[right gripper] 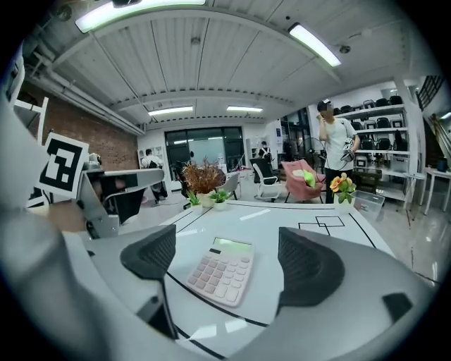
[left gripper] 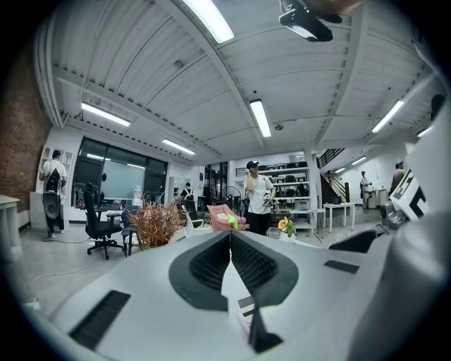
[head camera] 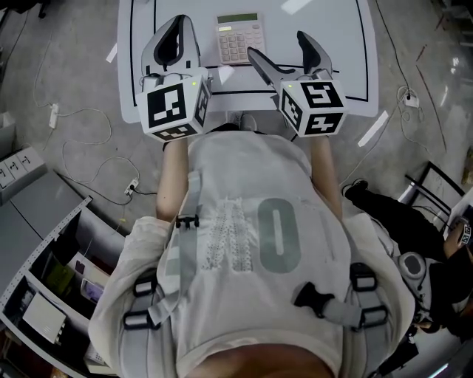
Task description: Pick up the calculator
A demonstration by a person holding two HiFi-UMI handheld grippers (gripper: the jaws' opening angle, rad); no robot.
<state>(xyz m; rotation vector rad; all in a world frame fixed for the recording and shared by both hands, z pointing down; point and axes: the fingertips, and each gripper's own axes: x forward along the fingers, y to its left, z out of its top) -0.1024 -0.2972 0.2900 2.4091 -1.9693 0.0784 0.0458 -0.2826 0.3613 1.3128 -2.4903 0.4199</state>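
Note:
A pale calculator (head camera: 239, 38) lies flat on the white table (head camera: 332, 22), face up, with its display at the far end. My right gripper (head camera: 277, 44) hangs low over the table's near side, open wide. In the right gripper view the calculator (right gripper: 222, 269) lies just ahead of the right gripper (right gripper: 227, 236), seen between the two dark pads (right gripper: 151, 255) without touching them. My left gripper (head camera: 179, 22) is left of the calculator, pointing level across the table. Its jaws are shut with nothing between them, as the left gripper (left gripper: 230, 236) view shows.
Black lines (right gripper: 310, 227) are marked on the table. Small potted plants (right gripper: 203, 185) and a flower (right gripper: 341, 185) stand at its far edge. A person (right gripper: 337, 151) stands beyond, by a pink chair (right gripper: 301, 176). Cables (head camera: 89, 159) cross the floor; shelves (head camera: 44, 288) stand at lower left.

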